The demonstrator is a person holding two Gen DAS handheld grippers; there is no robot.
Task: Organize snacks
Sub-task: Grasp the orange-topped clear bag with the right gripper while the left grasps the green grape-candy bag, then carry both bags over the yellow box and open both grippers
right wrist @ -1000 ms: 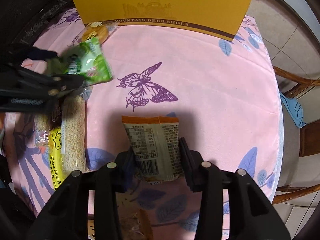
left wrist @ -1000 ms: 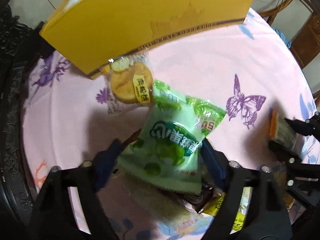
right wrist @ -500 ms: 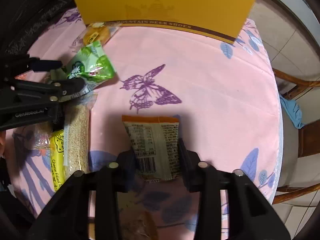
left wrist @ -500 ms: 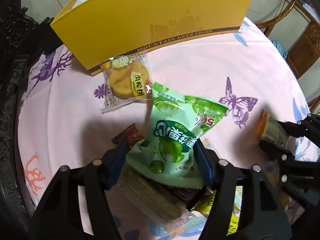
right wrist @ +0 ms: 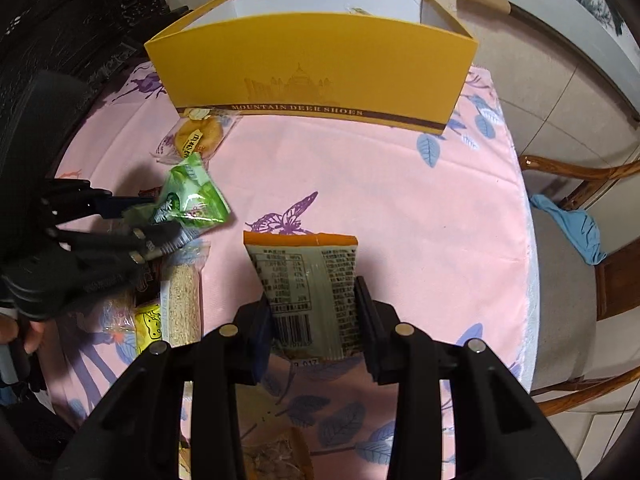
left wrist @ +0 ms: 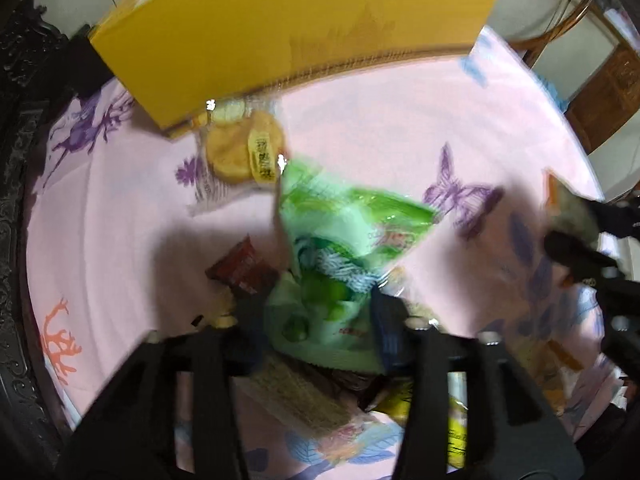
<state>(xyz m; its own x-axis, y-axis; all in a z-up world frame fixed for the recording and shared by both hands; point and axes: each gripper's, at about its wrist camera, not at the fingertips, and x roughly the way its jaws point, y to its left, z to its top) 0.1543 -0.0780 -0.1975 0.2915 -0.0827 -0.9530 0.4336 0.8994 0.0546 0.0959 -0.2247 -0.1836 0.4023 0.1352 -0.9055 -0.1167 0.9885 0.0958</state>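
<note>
My left gripper [left wrist: 320, 320] is shut on a green snack packet [left wrist: 340, 248] and holds it above the pink tablecloth; it also shows in the right wrist view [right wrist: 188, 200]. My right gripper [right wrist: 314, 316] is shut on an orange-edged beige snack packet [right wrist: 308, 284], lifted above the table, back label up. An open yellow shoe box [right wrist: 316, 64] stands at the table's far side, its white inside showing. A wrapped round cake [right wrist: 198, 136] lies against the box's front left corner.
Under the left gripper lies a pile of snacks: a sesame bar [right wrist: 184, 304], a yellow cheese packet [right wrist: 148, 328], a dark red packet [left wrist: 244, 268]. Another snack [right wrist: 276, 456] lies near the front edge. Wooden chairs [right wrist: 580, 208] stand to the right. Dark carved furniture [right wrist: 60, 20] is left.
Both grippers have risen with their packets; the box's open top now shows in the right wrist view. The left view is blurred by motion and the green packet has tilted.
</note>
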